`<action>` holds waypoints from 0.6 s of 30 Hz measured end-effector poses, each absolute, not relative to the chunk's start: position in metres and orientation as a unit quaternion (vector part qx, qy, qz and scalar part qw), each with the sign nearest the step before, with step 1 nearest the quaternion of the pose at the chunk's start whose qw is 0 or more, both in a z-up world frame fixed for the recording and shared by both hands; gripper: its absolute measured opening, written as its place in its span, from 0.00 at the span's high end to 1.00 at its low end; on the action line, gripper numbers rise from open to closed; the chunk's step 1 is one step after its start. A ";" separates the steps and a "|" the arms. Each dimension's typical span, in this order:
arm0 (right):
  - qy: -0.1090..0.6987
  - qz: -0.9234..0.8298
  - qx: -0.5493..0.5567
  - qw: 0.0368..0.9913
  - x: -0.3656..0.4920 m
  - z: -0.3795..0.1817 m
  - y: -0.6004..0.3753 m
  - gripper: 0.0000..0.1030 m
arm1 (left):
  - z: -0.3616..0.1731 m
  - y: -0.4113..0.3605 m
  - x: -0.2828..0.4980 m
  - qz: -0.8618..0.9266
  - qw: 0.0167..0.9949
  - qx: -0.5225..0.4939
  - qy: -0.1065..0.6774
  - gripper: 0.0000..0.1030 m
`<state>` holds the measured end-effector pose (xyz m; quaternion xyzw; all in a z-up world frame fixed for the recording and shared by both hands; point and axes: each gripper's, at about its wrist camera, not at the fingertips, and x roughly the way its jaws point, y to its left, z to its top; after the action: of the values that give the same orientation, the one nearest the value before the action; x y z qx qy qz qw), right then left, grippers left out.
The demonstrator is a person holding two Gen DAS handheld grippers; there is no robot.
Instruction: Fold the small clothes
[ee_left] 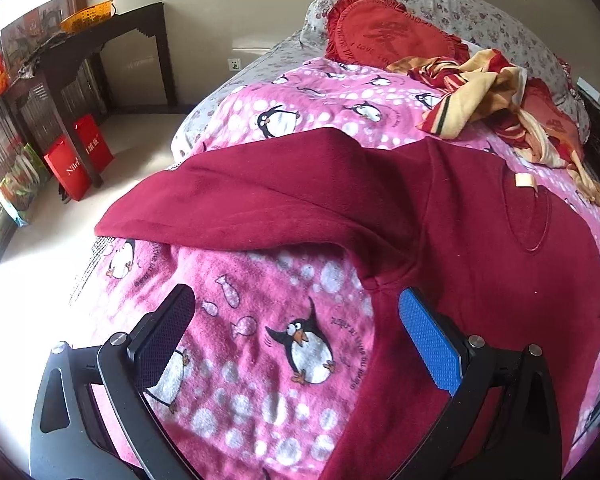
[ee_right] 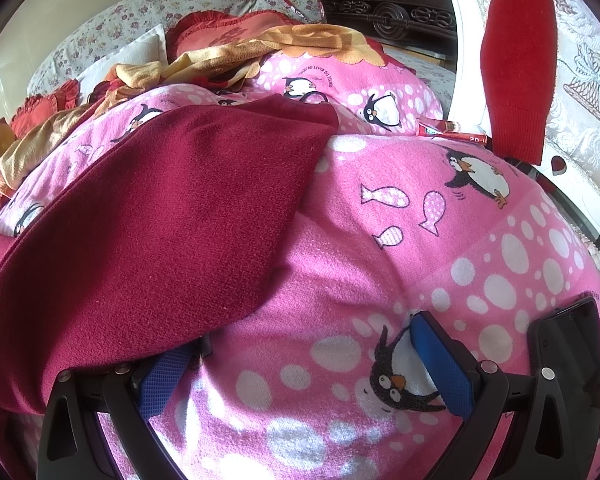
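Maroon sweater (ee_left: pixel 480 240) spread flat on penguin blanket (ee_left: pixel 260 320), sleeves out, so we can fold it. Our left gripper (ee_left: pixel 296 336) wide, empty, beside hem. Our right gripper (ee_right: pixel 300 364) wide, empty, sleeve (ee_right: pixel 160 208) overlapping one finger.

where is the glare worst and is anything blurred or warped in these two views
Left wrist view: the floor at left is blown out white, edges bend with the fisheye, and the maroon top stays sharp. Right wrist view: dappled sunlight falls on the penguin blanket near the open right gripper, the sleeve casts a soft shadow, and corners vignette black.
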<state>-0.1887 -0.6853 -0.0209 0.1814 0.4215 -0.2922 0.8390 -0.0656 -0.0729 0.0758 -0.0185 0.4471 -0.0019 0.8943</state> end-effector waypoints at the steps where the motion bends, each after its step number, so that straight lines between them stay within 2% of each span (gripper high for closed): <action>1: 0.421 -0.292 0.182 0.840 -0.189 -0.021 -0.685 0.00 | 0.077 -0.077 -0.067 -0.005 0.895 -0.016 0.445 0.01; 9: 0.441 -0.236 0.193 0.844 -0.193 -0.014 -0.678 0.00 | 0.086 -0.103 -0.078 -0.020 0.904 0.000 0.428 0.01; 18: 0.385 -0.125 0.184 0.896 -0.243 0.077 -0.583 0.01 | 0.097 -0.124 -0.085 -0.053 0.910 0.003 0.412 0.01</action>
<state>-0.2428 -0.5826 0.0766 0.1836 0.3849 -0.1255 0.8958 -0.0847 -0.1243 0.0971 0.0035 0.4118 -0.0529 0.9097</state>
